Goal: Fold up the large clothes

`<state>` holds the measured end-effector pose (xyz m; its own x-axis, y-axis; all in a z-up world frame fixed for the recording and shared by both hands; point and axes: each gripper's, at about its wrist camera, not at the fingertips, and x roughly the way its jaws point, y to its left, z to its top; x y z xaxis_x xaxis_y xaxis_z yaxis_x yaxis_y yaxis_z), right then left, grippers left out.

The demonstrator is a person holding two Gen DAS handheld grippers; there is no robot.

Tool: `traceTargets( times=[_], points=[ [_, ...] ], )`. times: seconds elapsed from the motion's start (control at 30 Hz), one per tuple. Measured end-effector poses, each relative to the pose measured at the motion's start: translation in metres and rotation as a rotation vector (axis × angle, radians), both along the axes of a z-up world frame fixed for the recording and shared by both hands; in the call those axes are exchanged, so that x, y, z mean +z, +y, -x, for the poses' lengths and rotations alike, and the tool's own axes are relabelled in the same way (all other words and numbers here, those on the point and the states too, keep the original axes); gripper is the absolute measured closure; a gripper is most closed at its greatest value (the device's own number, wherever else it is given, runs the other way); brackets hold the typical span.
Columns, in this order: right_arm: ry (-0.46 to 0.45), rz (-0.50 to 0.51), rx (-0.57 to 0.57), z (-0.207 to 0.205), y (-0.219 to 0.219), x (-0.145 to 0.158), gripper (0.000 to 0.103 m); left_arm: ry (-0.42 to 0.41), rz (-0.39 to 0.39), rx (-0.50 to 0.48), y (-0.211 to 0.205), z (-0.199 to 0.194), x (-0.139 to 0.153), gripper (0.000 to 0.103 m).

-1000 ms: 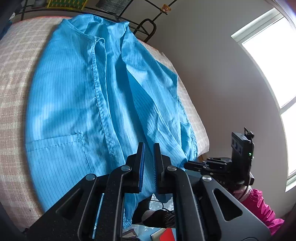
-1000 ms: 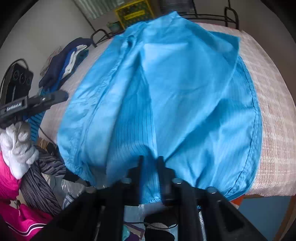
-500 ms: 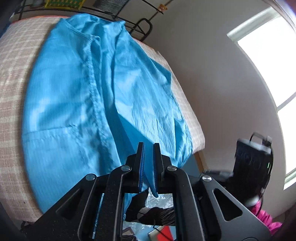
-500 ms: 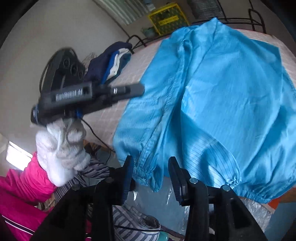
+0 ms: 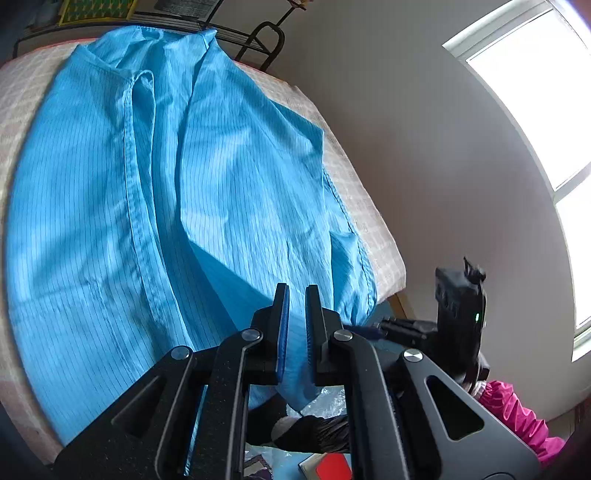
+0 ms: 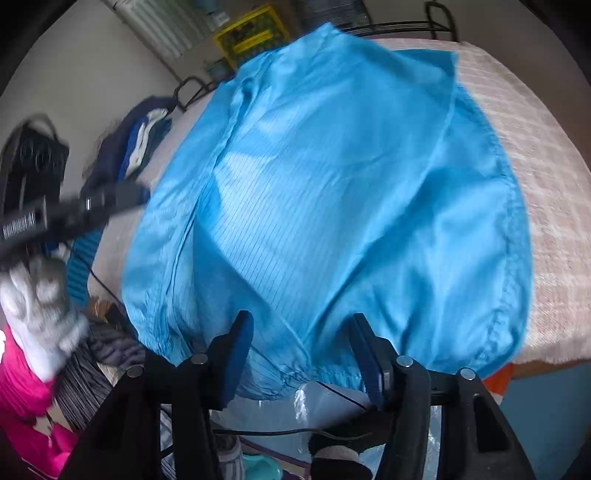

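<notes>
A large light-blue pinstriped garment (image 5: 110, 221) lies spread on the bed (image 5: 373, 221), its near edge hanging over the side. My left gripper (image 5: 295, 314) is shut on a fold of that cloth at the near edge. In the right wrist view the same garment (image 6: 332, 184) fills the middle. My right gripper (image 6: 301, 321) hovers over the gathered hem with its jaws apart and closing; the cloth lies between the fingers, but the pads do not press it. The left gripper (image 6: 85, 206), held by a white-gloved hand (image 6: 37, 295), appears blurred at the left.
A pile of dark clothes (image 6: 136, 136) sits at the bed's far left corner. A yellow crate (image 6: 251, 33) and a black metal rail (image 5: 266, 40) stand behind the bed. A wall and a bright window (image 5: 546, 110) are on the right. Bags and clutter (image 6: 325, 402) lie on the floor below.
My right gripper let go of the blue cloth and opened, swung left, then came back over the hem. The left gripper kept its grip and shifted sideways with the fold.
</notes>
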<state>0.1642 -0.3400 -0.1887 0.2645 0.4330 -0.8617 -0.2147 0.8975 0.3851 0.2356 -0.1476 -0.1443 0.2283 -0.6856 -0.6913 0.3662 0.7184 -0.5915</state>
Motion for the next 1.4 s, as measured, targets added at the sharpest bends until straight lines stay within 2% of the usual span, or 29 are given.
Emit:
traceTargets(
  times=[0.03,0.1,0.2,0.27,0.37,0.47,0.5,0.53,0.6,0.7,0.77,0.83,0.97,1.03,1.07,1.13,1.2,1.3,1.4],
  points=[
    [0.01,0.005,0.021,0.001,0.005,-0.001,0.088,-0.003,-0.011,-0.002,-0.003,-0.004,0.002,0.098],
    [0.007,0.042,0.061,0.009,0.018,0.005,0.1,-0.006,-0.021,-0.012,-0.008,-0.007,0.005,0.098],
    [-0.024,0.012,0.089,0.024,0.029,0.022,0.103,-0.008,-0.042,-0.056,-0.024,-0.006,0.005,0.098],
    [-0.036,-0.046,0.103,0.028,0.043,0.031,0.103,0.027,-0.047,-0.102,-0.035,-0.004,-0.003,0.098],
    [-0.031,-0.133,0.157,0.037,0.072,0.034,0.103,0.038,-0.118,-0.153,-0.042,0.004,-0.018,0.098],
    [-0.034,-0.151,0.202,0.048,0.083,0.029,0.084,0.086,-0.172,-0.155,-0.032,0.011,-0.043,0.098],
    [-0.051,-0.168,0.197,0.052,0.079,0.029,0.073,0.11,-0.176,-0.142,-0.026,0.013,-0.051,0.098],
    [-0.054,-0.196,0.165,0.056,0.066,0.028,0.071,0.132,-0.181,-0.133,-0.02,0.014,-0.059,0.098],
    [-0.026,-0.21,0.072,0.055,0.041,0.023,0.071,0.133,-0.205,-0.132,-0.014,0.016,-0.066,0.098],
    [0.017,-0.172,-0.051,0.049,0.003,0.014,0.068,0.12,-0.233,-0.14,-0.01,0.018,-0.071,0.098],
    [0.062,-0.166,-0.088,0.046,-0.01,0.001,0.061,0.117,-0.231,-0.136,-0.007,0.02,-0.071,0.098],
    [0.12,-0.175,-0.089,0.042,-0.011,-0.015,0.05,0.113,-0.227,-0.129,-0.004,0.02,-0.071,0.098],
    [0.229,-0.182,-0.081,0.035,0.001,-0.053,0.05,0.112,-0.221,-0.123,-0.001,0.021,-0.07,0.098],
    [0.277,-0.238,-0.093,0.033,0.004,-0.07,0.05,0.109,-0.223,-0.123,0.001,0.022,-0.069,0.098],
    [0.292,-0.268,-0.098,0.032,0.007,-0.076,0.052,0.109,-0.224,-0.122,0.001,0.022,-0.069,0.098],
    [0.292,-0.313,-0.084,0.034,0.014,-0.078,0.094,0.108,-0.227,-0.121,0.001,0.023,-0.069,0.098],
    [0.238,-0.253,-0.071,0.041,0.02,-0.06,0.099,0.1,-0.239,-0.129,-0.001,0.024,-0.068,0.098],
    [0.121,-0.188,-0.078,0.059,0.015,-0.01,0.101,0.086,-0.258,-0.148,-0.009,0.029,-0.067,0.098],
    [0.005,0.007,-0.093,0.076,0.012,0.042,0.102,0.096,-0.244,-0.178,-0.027,0.034,-0.068,0.098]
  ],
)
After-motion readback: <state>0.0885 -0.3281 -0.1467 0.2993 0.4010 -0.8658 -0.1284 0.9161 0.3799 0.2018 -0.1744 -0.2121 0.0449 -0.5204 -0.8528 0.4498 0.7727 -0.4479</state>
